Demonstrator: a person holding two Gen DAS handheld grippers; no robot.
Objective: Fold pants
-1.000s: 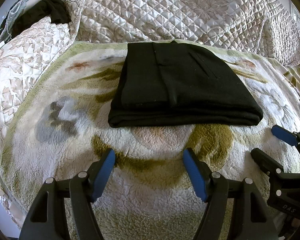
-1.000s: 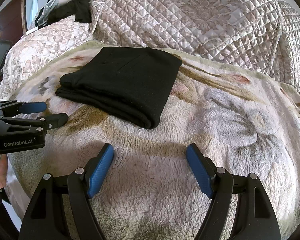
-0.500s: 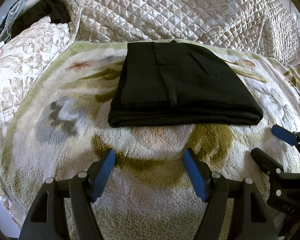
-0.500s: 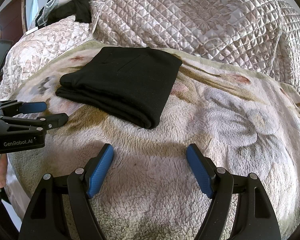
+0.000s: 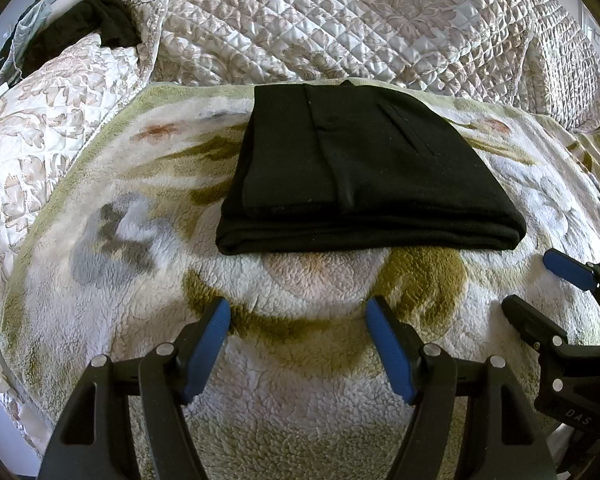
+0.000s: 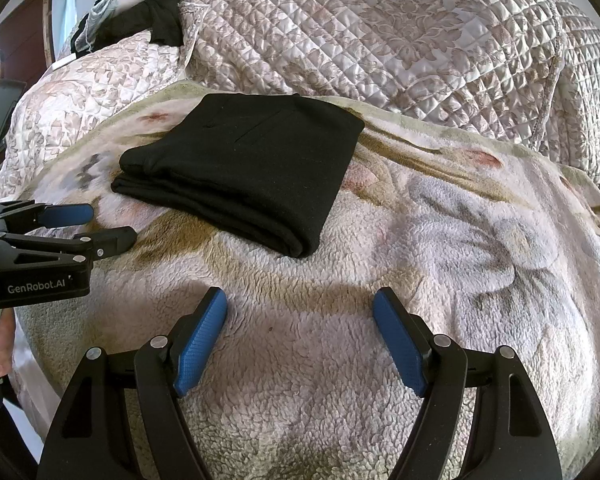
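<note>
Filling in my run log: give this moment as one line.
pants: folded, flat on fleece blanket | left gripper: open, empty | right gripper: open, empty | both short of pants

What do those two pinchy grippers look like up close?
Each gripper is black plastic with two long fingers, silver rivets and bumpy blue pads. See the left gripper and the right gripper. From the right wrist view, white letters on the left one's side read GenRobot.AI; the right one's body shows "DAS".
</note>
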